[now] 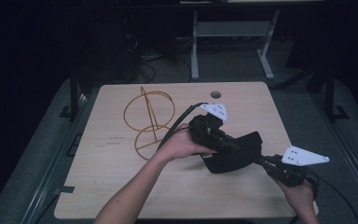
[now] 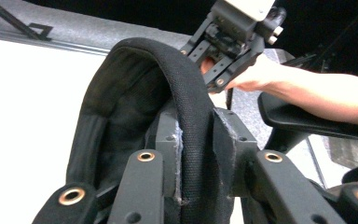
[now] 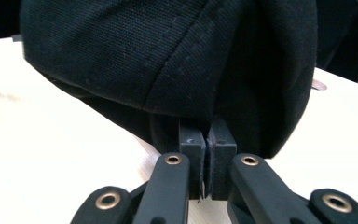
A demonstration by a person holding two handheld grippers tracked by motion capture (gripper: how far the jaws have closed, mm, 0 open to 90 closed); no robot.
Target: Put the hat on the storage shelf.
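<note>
I find the black cap [image 1: 233, 156] held just above the tabletop [image 1: 121, 186], right of centre. My left tool [image 2: 196, 158] is clamped on its brim edge. My right tool [image 3: 207, 158] is clamped on the fabric at the opposite side.

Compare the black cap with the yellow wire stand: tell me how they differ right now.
The black cap is soft dark fabric; the yellow wire stand is a thin open frame of hoops. The cap is held between the left gripper and right gripper, each shut on it; the stand sits untouched, farther back and left. Both are over the wooden table.
</note>
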